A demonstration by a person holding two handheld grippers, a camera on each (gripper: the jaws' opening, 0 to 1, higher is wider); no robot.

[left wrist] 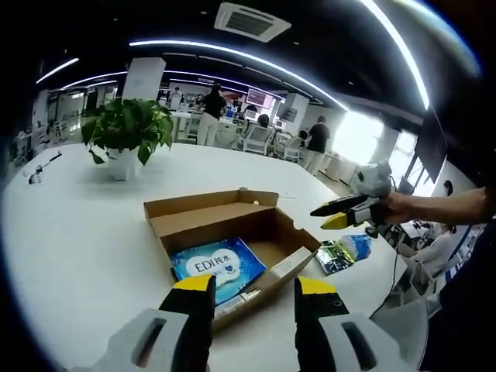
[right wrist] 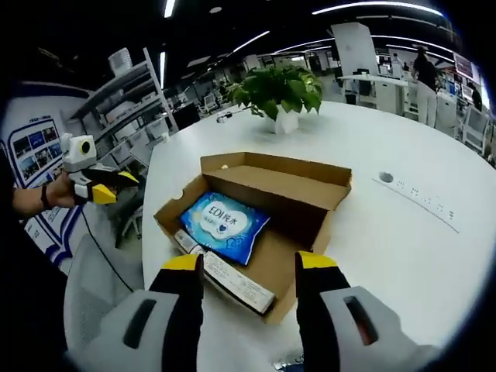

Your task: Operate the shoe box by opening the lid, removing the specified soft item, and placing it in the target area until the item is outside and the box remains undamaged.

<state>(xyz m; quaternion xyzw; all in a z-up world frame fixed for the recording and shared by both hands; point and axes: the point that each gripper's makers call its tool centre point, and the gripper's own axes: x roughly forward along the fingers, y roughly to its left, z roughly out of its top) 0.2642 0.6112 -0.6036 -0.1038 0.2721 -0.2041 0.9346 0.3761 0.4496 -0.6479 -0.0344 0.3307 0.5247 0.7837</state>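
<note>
The shoe box (left wrist: pixel 232 232) sits on the white worktop (left wrist: pixel 85 232) with its lid (right wrist: pixel 275 174) already flipped back. Inside lies the soft blue pack (left wrist: pixel 218 266), flat on the bottom, near one side wall. The left claw (left wrist: pixel 253 288) hangs just above the near edge of the box, spread wide and holding nothing. The right claw (right wrist: pixel 248 267) is also wide and empty, above the other edge.

I think the next step is picking up the pack. To do it well, go straight down into the box, keep away from the thin walls, and pinch the pack by its edge. Lift slowly so the box does not tip. A green plant (left wrist: pixel 128 124) stands far back, and a small shiny packet (left wrist: pixel 335 254) lies beside the box.
</note>
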